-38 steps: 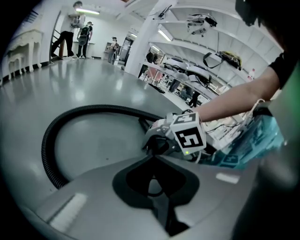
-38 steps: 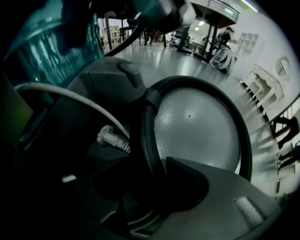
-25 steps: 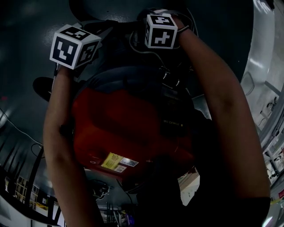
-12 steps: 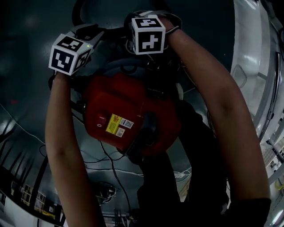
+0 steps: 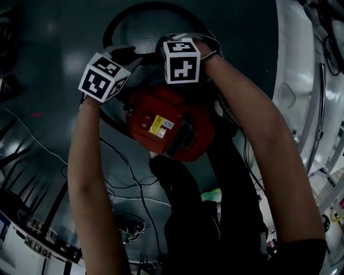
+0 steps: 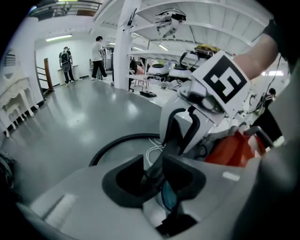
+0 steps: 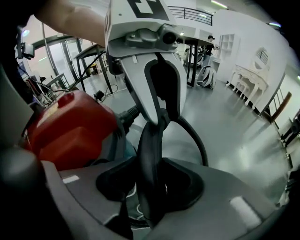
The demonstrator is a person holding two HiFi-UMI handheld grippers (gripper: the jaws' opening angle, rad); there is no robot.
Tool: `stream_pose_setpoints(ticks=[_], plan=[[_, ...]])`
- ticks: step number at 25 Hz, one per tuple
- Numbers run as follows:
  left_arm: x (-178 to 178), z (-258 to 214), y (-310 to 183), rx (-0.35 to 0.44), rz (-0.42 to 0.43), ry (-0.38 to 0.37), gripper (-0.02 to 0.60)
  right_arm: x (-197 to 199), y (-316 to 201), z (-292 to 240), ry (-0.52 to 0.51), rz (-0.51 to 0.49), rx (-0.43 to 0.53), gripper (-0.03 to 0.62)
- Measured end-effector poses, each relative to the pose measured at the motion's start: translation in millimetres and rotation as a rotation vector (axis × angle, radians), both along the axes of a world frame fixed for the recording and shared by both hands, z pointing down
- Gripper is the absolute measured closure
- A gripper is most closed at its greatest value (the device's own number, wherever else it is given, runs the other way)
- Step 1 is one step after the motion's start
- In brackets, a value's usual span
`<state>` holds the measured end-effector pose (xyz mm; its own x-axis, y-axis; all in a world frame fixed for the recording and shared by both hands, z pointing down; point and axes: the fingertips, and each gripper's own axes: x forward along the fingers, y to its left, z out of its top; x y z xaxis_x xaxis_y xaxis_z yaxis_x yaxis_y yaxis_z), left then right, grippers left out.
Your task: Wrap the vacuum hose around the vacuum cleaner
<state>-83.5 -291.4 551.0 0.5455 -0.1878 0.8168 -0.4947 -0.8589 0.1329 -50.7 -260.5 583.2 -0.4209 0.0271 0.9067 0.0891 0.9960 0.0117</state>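
Note:
The red vacuum cleaner stands on the grey floor below both raised grippers. Its black hose loops over the floor beyond them. In the left gripper view a stretch of that hose curves across the floor. My left gripper has a dark piece of hose in its narrow gap; its jaws have just been opening. My right gripper is shut on a thick black length of hose that rises to the left gripper opposite. The red body sits just left of it.
Thin cables trail over the floor near the person's dark legs. White benches and frames line the right side. Two people stand far off across the hall, and a white table stands by the far wall.
Both grippers have risen, so the vacuum cleaner looks smaller and lower beneath them. The hose loop on the floor has come into view at the top.

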Motion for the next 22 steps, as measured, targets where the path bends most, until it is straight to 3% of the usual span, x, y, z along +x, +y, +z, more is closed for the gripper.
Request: stream_pose_setpoints(ticks=[15,22], plan=[[-66,-96,77,-0.08,-0.04,0.024,0.445,-65,82,-103,-0.018,0.0,-0.058,0.427],[-95,-110,123,-0.109,0.001,0.017,0.448,-94,128,-119,-0.012,0.003,-0.074,0.428]])
